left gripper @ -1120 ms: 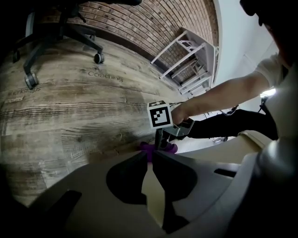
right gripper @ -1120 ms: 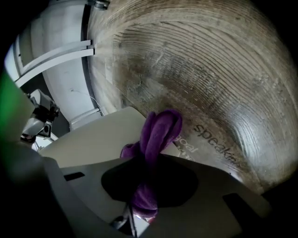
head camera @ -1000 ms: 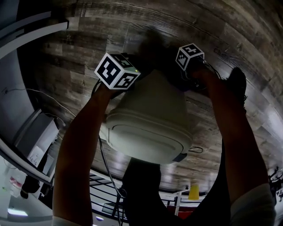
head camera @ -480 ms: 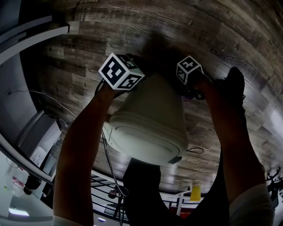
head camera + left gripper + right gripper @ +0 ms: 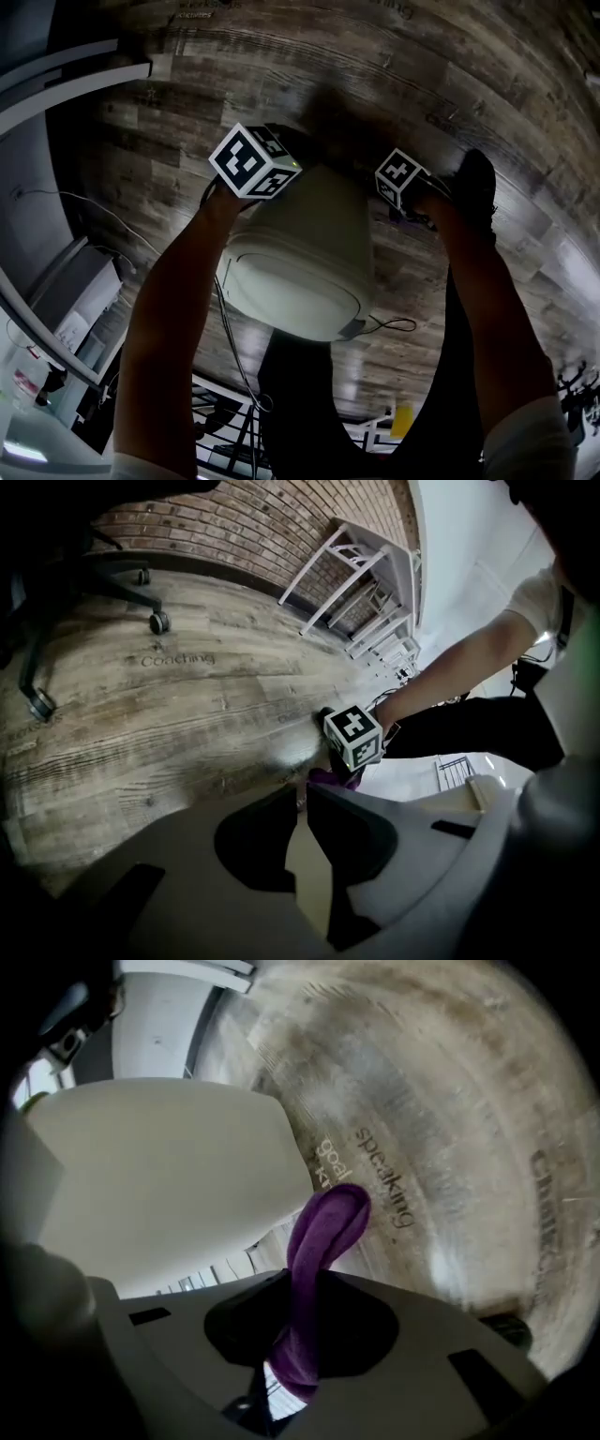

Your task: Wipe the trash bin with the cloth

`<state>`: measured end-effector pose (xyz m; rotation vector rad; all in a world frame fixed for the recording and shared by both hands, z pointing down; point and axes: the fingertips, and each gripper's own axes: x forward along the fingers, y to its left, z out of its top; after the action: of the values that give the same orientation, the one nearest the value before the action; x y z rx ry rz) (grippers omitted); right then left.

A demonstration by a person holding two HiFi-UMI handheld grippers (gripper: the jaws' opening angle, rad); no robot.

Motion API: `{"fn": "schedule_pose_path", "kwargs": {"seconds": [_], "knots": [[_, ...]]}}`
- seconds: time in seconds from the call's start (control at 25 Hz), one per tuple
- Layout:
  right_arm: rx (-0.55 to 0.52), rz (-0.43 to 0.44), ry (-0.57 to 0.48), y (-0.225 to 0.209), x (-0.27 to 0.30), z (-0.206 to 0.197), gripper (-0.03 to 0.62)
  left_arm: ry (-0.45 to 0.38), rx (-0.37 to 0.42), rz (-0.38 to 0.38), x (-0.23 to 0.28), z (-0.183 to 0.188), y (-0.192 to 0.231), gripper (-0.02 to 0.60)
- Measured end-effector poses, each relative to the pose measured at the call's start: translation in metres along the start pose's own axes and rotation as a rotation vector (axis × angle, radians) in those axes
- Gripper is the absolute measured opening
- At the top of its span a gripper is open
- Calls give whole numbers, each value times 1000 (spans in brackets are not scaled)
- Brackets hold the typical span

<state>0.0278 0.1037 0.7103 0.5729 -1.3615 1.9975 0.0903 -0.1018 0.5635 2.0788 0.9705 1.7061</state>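
**Trash bin, mid-wipe: cloth drawn back along the right flank**

Left gripper (image 5: 302,832): jaws nearly together on a thin pale strip, judged to be an edge of the trash bin (image 5: 305,248). Marker cube scarcely shifted over the last second; steadying role likely.

Trash bin: white, tipped over between both grippers, lid end toward the wearer. Swung slightly leftward since a second ago. Contact with the floor (image 5: 450,84) not discernible.

Right gripper (image 5: 300,1312): jaws clamped on the purple cloth (image 5: 323,1227), folded loop standing out past the tips, just beside the bin's right flank. Brought back along that flank over the last second, from the far end toward the lid end.

Reading for the task: one wiping stroke under way on the right side. Other faces probably still to do, with a turn of the bin needed first.

Floor: grey-brown wood planks, printed words (image 5: 384,1190) scattered across, thin cable (image 5: 394,325) just beside the lid end.

Room, left gripper view: chair base (image 5: 94,583) with castors at left, brick wall (image 5: 253,527) behind, white shelf rack (image 5: 361,583) to the right.
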Motion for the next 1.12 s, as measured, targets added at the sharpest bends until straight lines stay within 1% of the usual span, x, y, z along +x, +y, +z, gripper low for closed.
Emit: {"fn": "schedule_pose_path", "kwargs": {"seconds": [0.16, 0.28, 0.4, 0.48, 0.56, 0.6, 0.68, 0.76, 0.84, 0.92, 0.96, 1.04, 1.12], "knots": [[-70, -70, -74, -1, -41, -11, 81, -68, -12, 40, -30, 24, -13, 34], [-130, -117, -114, 2, -67, -17, 81, -96, -5, 68, -49, 36, -29, 34], [-217, -175, -160, 4, -93, -14, 81, -117, -17, 111, -64, 44, -41, 34], [-299, -235, -185, 2, -113, -7, 81, -155, -42, 159, -76, 52, -46, 34], [-399, -292, -208, 6, -133, -2, 81, -224, -72, 210, -92, 63, -54, 34], [-458, -306, -247, 12, -142, 6, 82, -267, -87, 235, -102, 70, -58, 34], [-548, -320, -327, 25, -159, 24, 81, -356, -119, 293, -123, 82, -66, 34], [-607, -319, -375, 41, -179, 33, 81, -444, -171, 368, -146, 88, -75, 34], [-668, -311, -390, 56, -198, 34, 82, -536, -235, 454, -167, 90, -89, 34], [-714, -318, -360, 59, -208, 26, 82, -624, -289, 534, -186, 90, -106, 34], [-742, -333, -355, 61, -215, 23, 82, -657, -310, 567, -194, 89, -116, 34], [-804, -371, -379, 70, -232, 23, 81, -706, -339, 623, -207, 85, -138, 34], [-828, -395, -404, 78, -245, 23, 81, -752, -363, 673, -218, 80, -159, 34]]}}
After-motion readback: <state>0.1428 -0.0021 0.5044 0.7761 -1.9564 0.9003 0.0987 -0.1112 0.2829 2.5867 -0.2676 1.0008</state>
